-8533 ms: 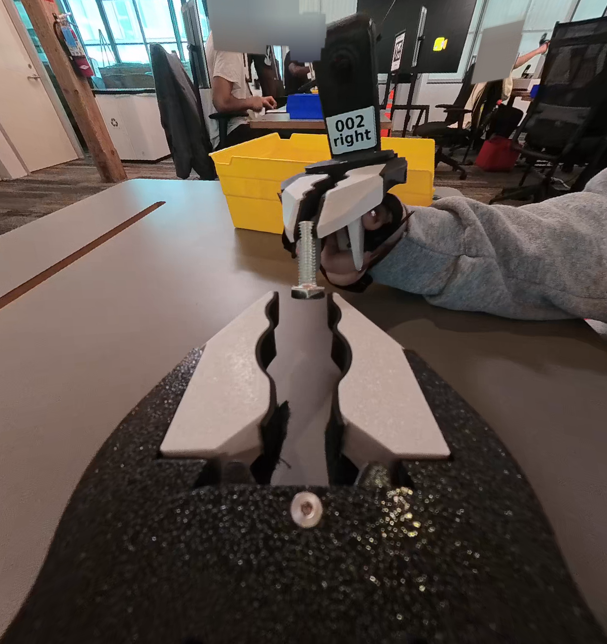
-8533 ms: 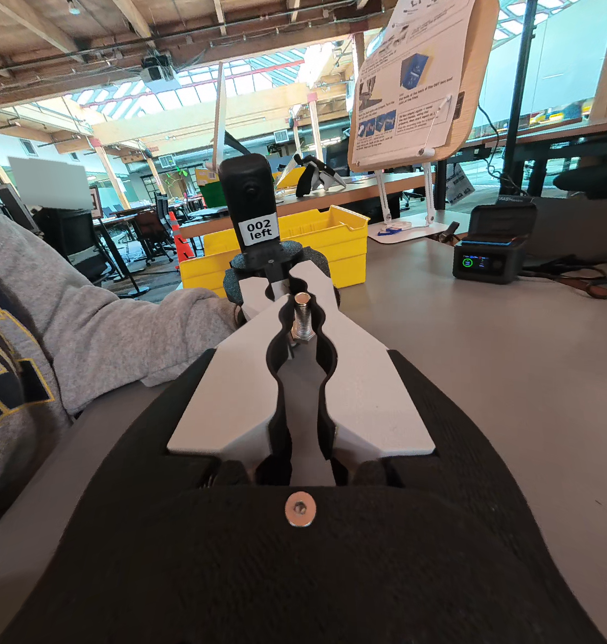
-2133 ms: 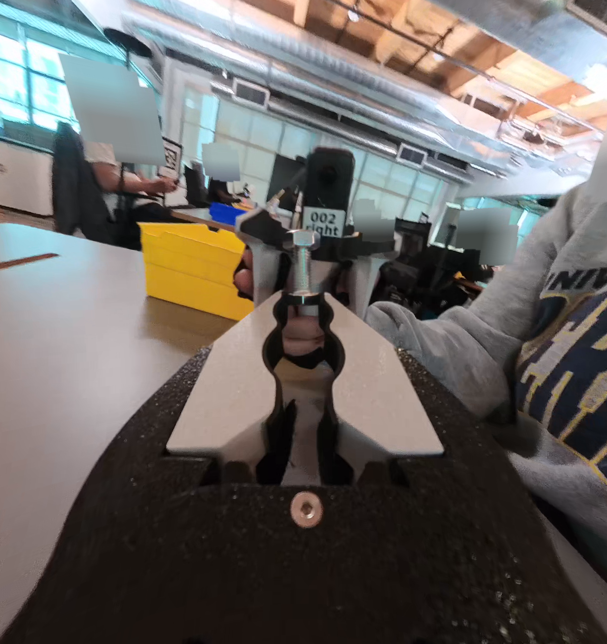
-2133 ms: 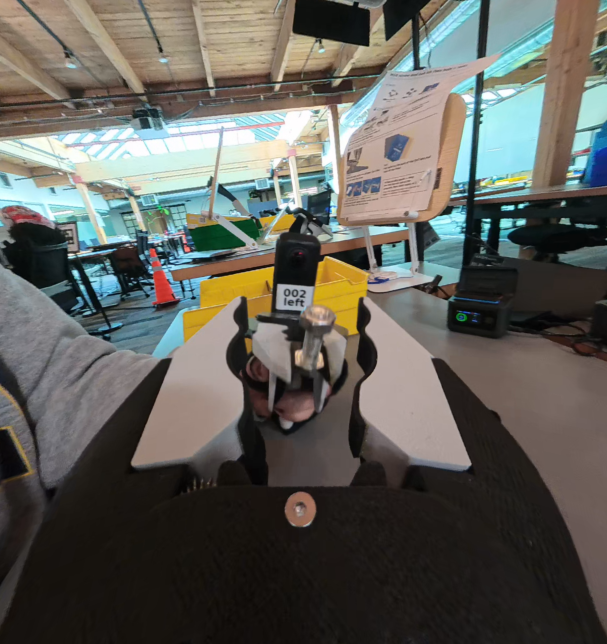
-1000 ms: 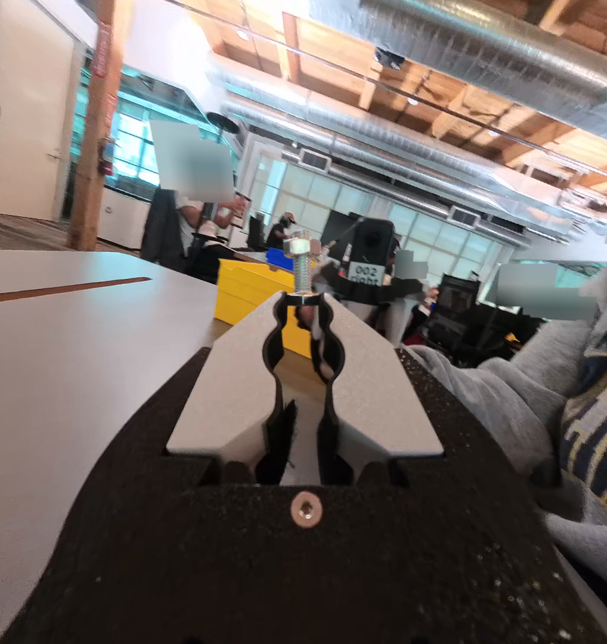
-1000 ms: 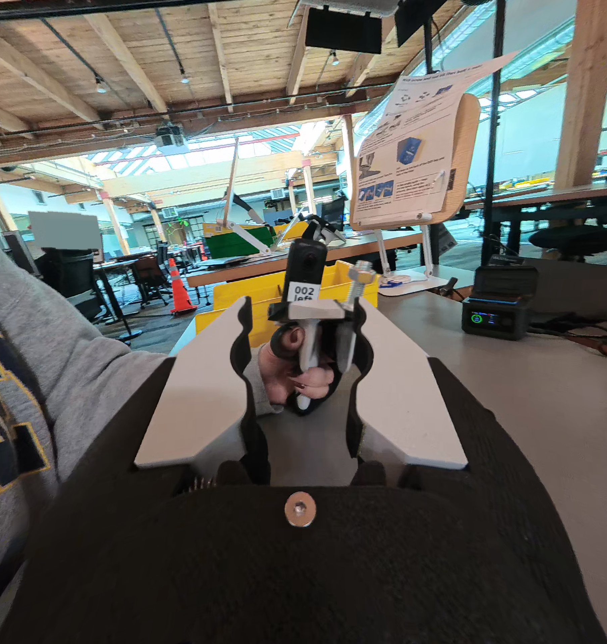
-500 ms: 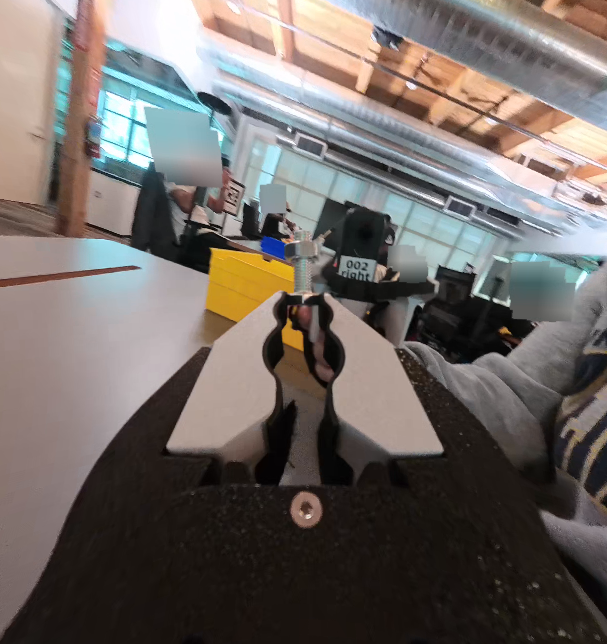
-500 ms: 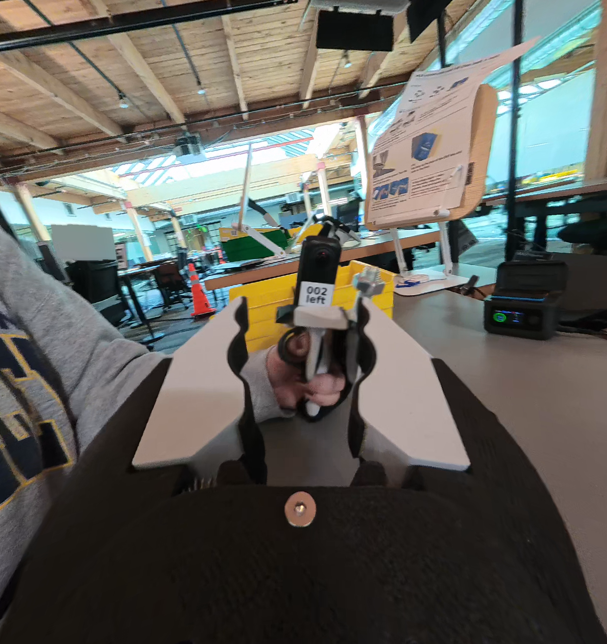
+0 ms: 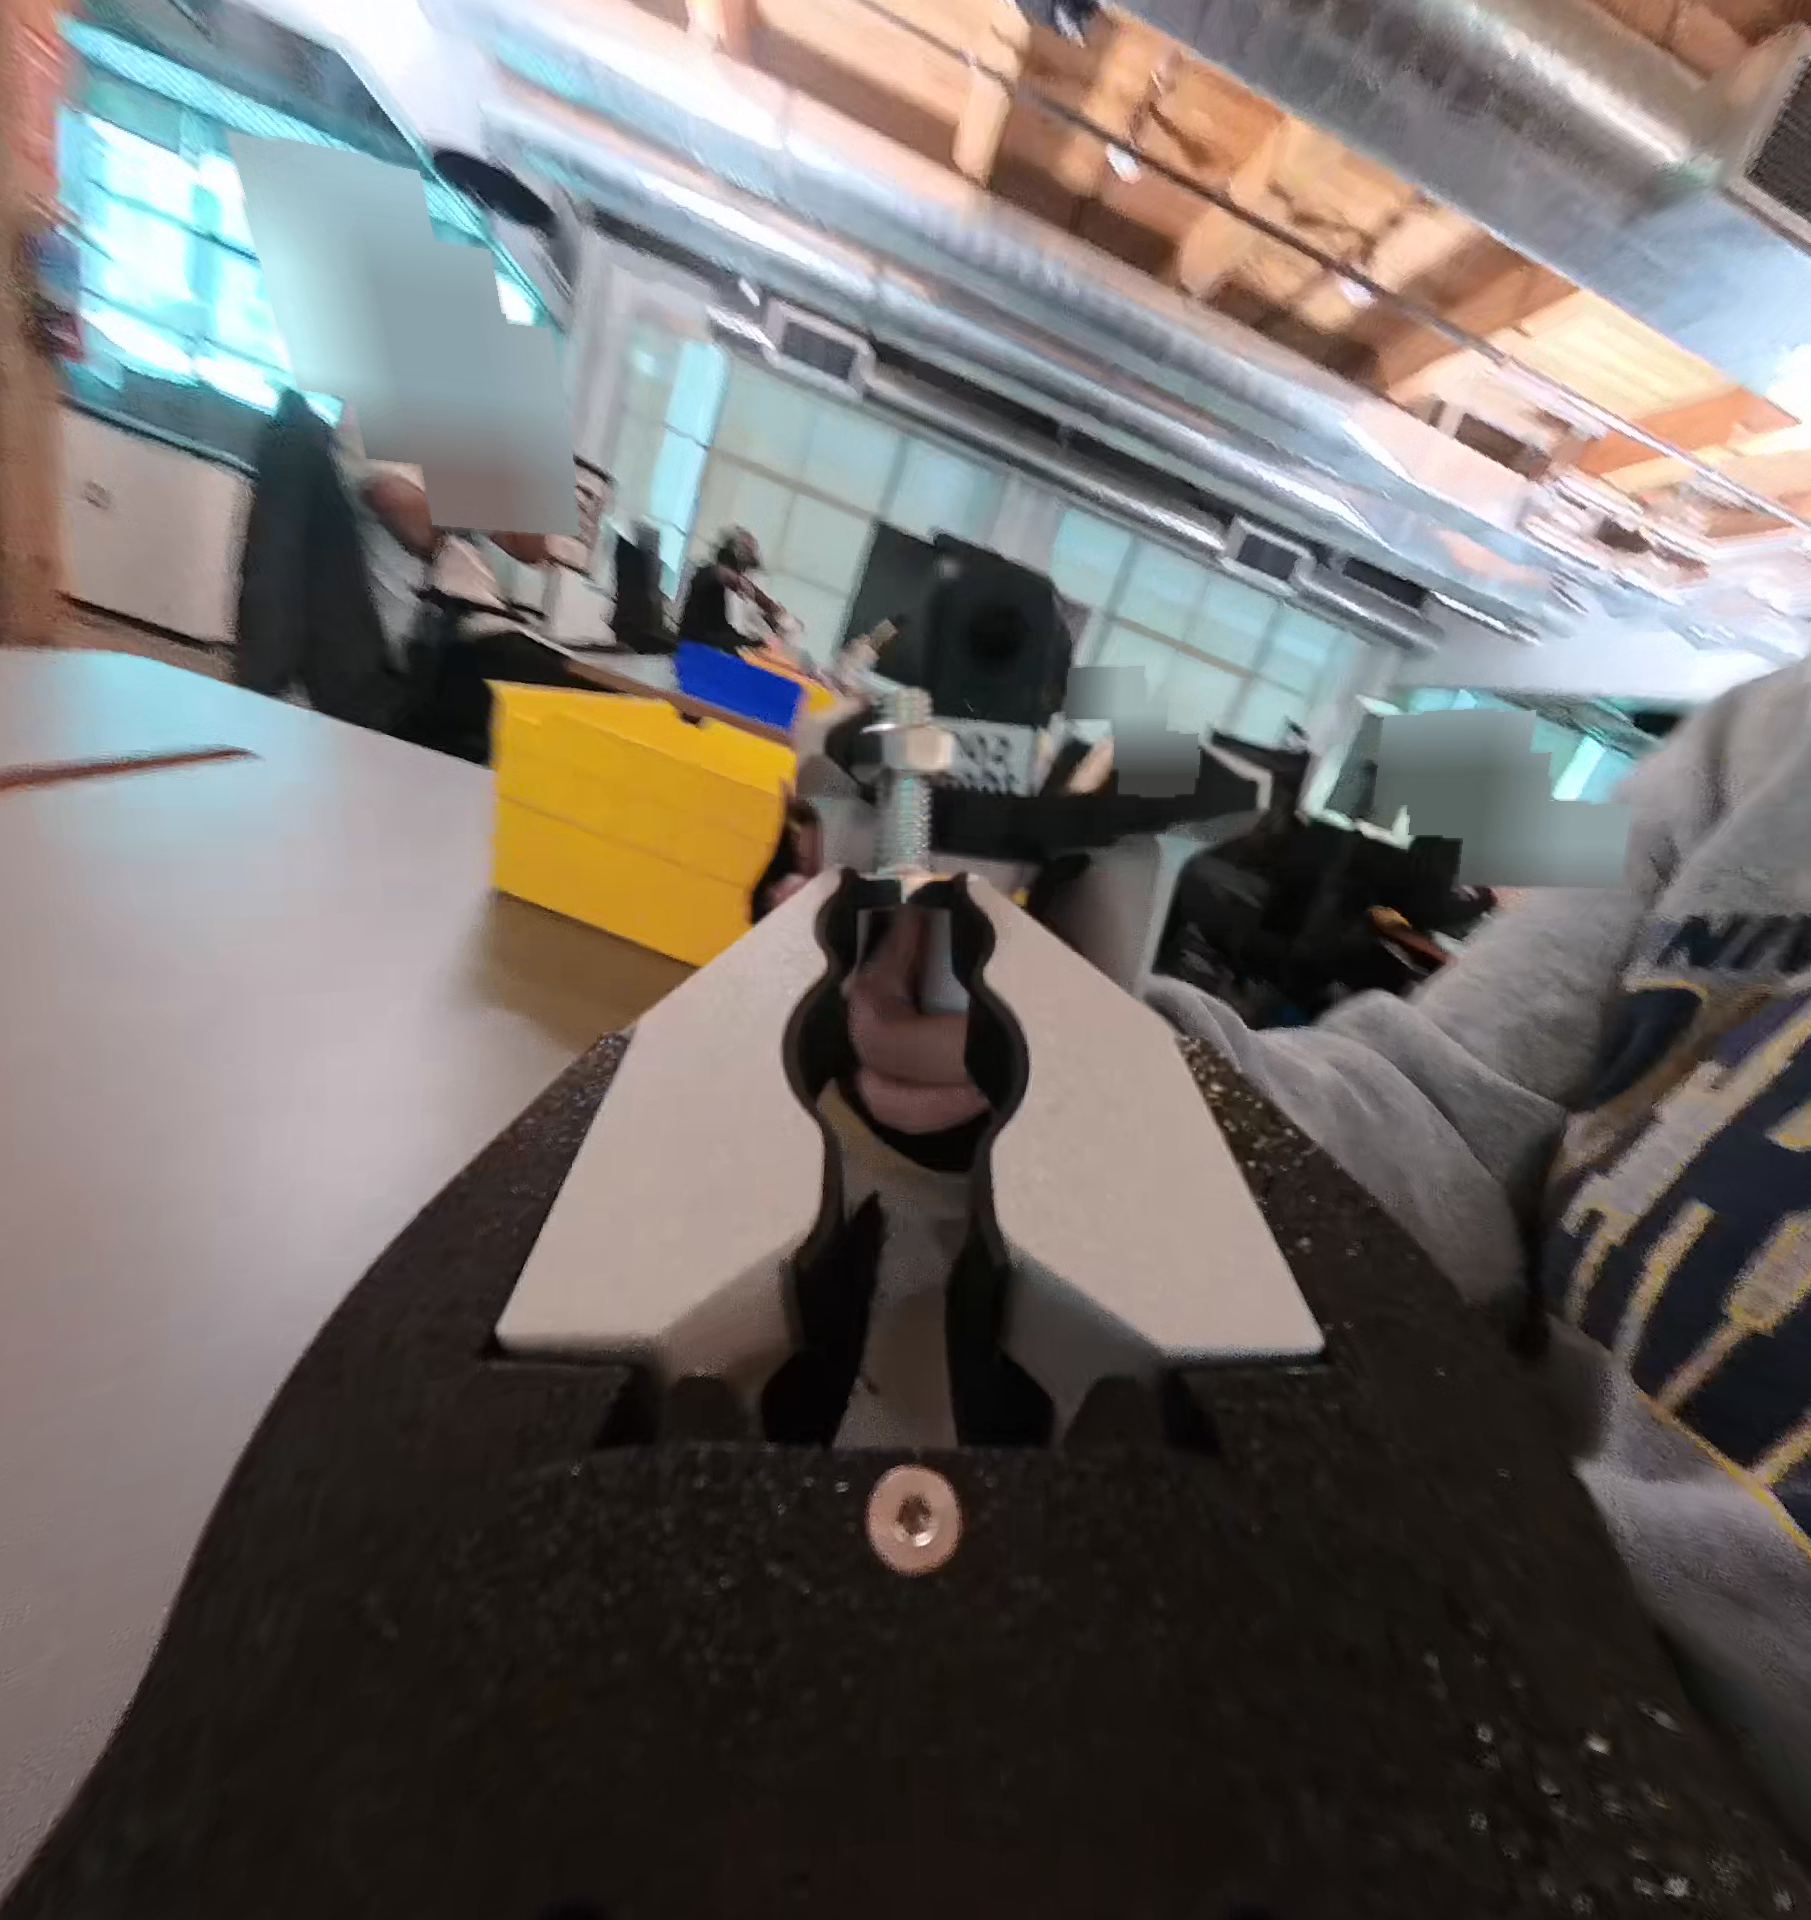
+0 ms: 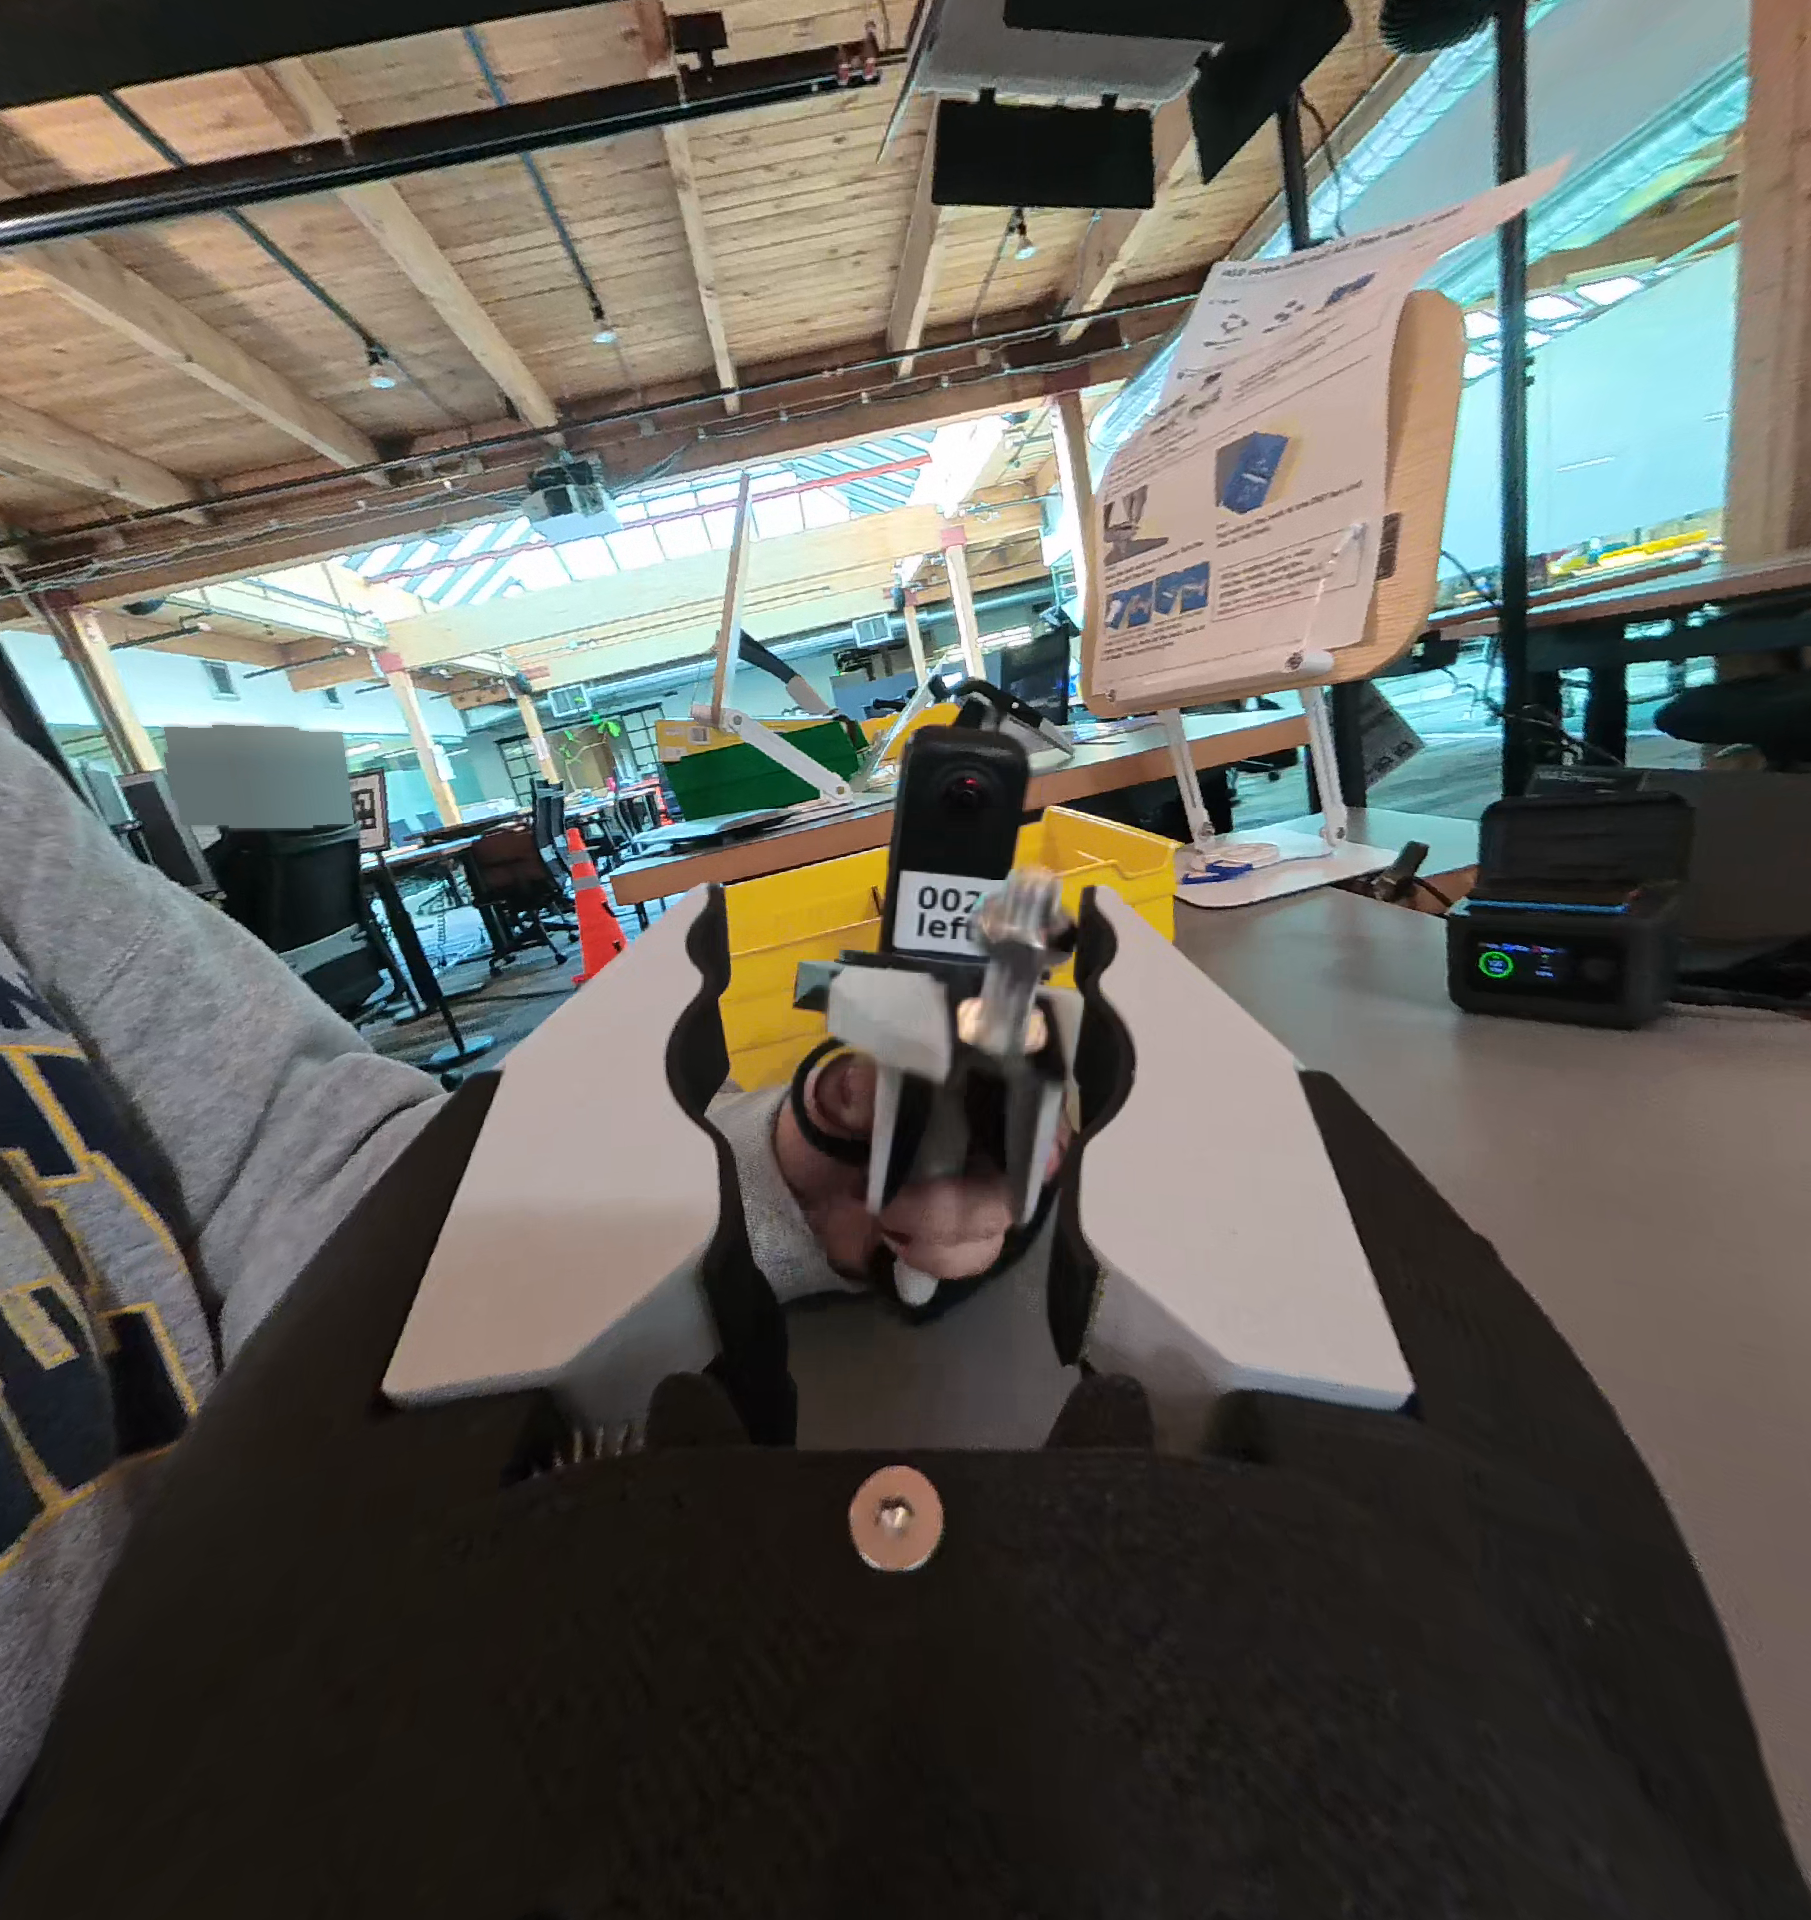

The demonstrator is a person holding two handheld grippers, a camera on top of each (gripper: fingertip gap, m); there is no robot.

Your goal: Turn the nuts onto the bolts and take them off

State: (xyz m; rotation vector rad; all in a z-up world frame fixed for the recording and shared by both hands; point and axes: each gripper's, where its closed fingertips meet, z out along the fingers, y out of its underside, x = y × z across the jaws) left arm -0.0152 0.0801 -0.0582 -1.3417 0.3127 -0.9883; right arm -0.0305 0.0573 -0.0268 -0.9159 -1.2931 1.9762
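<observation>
Left gripper (image 9: 906,883) has its tips pinched tight on the head end of a silver bolt (image 9: 907,805), which stands upright dead centre of the frame, with a hex nut (image 9: 909,750) sitting high on the thread. Right gripper (image 10: 896,920) is spread wide around the nut, holding nothing; contact is too blurry to call. Yellow bin (image 9: 631,821) sits behind on the grey table (image 9: 153,987), mid-left.

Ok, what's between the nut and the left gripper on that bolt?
Only bare threads of the bolt, between nut and left gripper; the left wrist view shows it.
</observation>
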